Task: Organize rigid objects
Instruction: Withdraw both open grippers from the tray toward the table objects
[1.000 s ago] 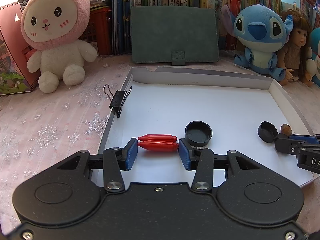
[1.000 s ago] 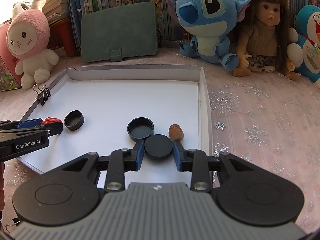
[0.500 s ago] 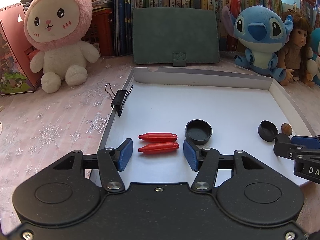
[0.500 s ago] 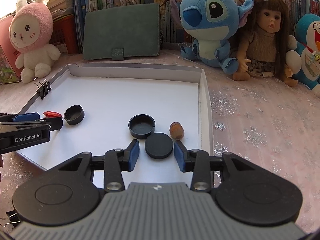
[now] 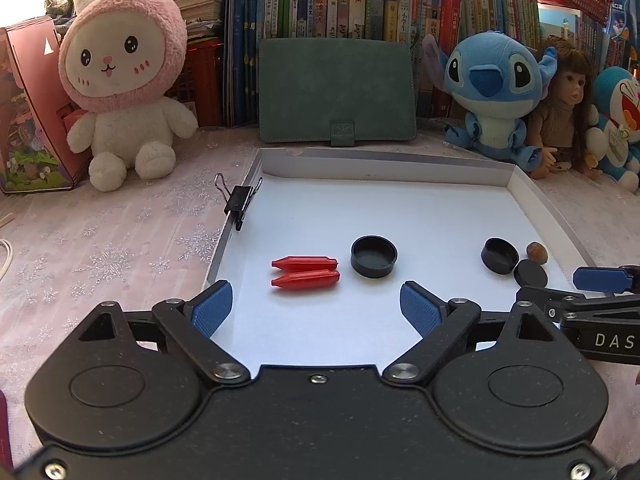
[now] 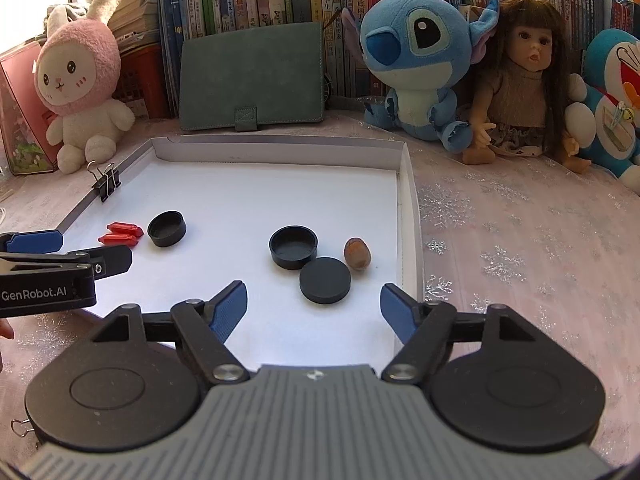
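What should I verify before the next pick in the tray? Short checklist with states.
1. Left gripper open and holding nothing: ok.
2. Right gripper open and holding nothing: ok.
3. Two red pieces lie side by side on the white tray, apart from the left fingers: ok.
4. Flat black disc sits clear of the right fingers, but close against the open black cap; room for a finger between them: cannot tell.
5. Brown nut beside the disc could get nudged: not ok.
6. Second black cap inside the tray, unobstructed: ok.
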`<state>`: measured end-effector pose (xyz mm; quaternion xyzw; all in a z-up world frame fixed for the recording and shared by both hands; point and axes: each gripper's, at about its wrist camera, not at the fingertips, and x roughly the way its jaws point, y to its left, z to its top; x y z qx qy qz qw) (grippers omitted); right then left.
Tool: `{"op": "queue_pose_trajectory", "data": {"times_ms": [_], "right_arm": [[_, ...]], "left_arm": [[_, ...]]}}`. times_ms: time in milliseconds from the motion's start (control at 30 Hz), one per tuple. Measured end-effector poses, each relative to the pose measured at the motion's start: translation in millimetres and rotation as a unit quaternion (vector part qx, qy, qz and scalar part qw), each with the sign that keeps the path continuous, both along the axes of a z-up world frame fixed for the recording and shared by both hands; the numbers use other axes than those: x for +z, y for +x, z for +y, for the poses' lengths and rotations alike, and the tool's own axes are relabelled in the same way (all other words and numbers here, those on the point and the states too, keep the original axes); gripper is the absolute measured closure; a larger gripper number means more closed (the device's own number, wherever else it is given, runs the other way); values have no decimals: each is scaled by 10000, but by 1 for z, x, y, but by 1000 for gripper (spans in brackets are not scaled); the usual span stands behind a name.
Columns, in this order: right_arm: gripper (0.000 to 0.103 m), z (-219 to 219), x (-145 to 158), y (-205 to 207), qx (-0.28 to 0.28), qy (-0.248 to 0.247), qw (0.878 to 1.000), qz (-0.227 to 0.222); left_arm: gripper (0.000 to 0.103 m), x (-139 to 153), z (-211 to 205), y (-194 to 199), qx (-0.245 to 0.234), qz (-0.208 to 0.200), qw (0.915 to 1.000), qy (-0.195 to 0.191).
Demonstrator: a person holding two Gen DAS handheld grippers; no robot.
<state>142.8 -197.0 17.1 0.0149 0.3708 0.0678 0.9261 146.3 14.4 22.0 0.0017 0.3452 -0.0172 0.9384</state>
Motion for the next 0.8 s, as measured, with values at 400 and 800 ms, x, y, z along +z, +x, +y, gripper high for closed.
{"op": "queue_pose_trajectory", "data": {"times_ms": [400, 800], "right_arm": [[0, -13, 16, -29, -9, 425, 9981, -438], [0, -22, 22, -56, -74, 609, 9957, -698]], "left_arm": [[4, 12, 2, -39, -155, -253, 9991, -307], [1, 11, 8, -73, -178, -139, 9987, -456]]}}
